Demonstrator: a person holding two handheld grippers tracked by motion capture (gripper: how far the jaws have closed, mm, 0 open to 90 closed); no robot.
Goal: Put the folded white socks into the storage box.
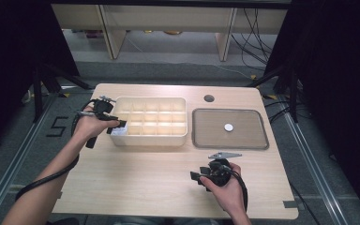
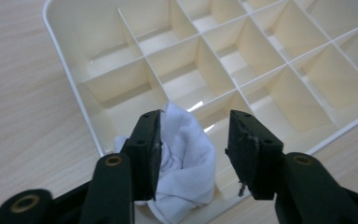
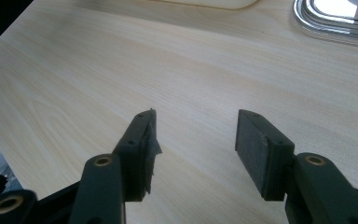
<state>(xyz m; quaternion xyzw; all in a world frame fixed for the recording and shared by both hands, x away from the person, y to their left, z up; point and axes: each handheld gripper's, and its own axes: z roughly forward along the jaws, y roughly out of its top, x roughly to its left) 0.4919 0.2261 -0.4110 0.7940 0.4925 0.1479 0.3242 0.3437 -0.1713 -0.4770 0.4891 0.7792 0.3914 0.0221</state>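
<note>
A crumpled white cloth (image 2: 186,158) lies in the near-left corner compartment of a cream divided box (image 2: 65,60). My left gripper (image 2: 193,123) hovers just above it, open; the cloth sits between the jaws, resting against the left one and well apart from the right one. In the high view that gripper (image 1: 117,125) is at the left end of the box (image 1: 150,99), over the cloth (image 1: 120,131). My right gripper (image 1: 196,177) sits low over the table's front, open, with nothing but bare wood between the jaws of the right gripper (image 3: 196,116).
A grey tray (image 1: 229,143) stands to the right of the box with a small white disc (image 1: 228,127) in it; its corner (image 3: 335,23) shows in the right gripper view. A cable hole (image 1: 209,98) is behind the tray. The box's other compartments look empty.
</note>
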